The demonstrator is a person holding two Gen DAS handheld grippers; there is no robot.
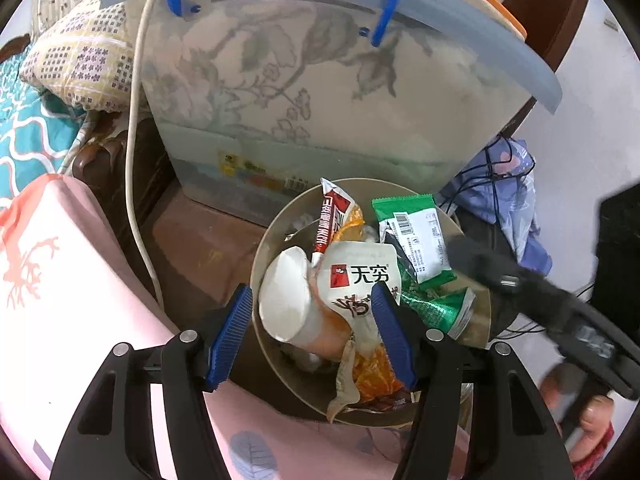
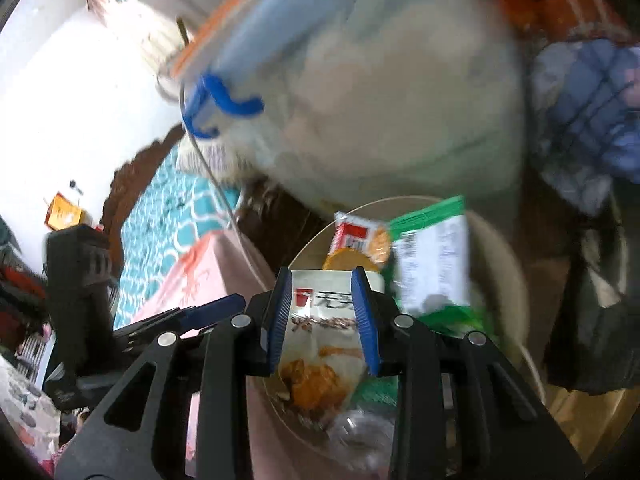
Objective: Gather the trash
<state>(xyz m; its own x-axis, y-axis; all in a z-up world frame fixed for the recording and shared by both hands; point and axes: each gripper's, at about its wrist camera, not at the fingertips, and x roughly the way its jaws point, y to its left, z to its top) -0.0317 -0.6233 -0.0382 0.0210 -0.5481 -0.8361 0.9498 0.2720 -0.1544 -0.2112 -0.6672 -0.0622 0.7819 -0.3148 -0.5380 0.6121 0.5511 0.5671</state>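
Left wrist view: left gripper (image 1: 312, 332) hangs spread, gripping nothing, over the trash bin (image 1: 264, 240), crumpled cup (image 1: 286, 300) directly between its fingers, long axis pointing away; right gripper (image 2: 320, 316) half-spread, straddling the white snack wrapper (image 2: 320, 336), contact unclear.

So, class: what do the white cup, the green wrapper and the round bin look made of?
White cup: matte paper, probably, dented. Green wrapper: glossy plastic film, creased and printed. Round bin: smooth beige wall, likely plastic.
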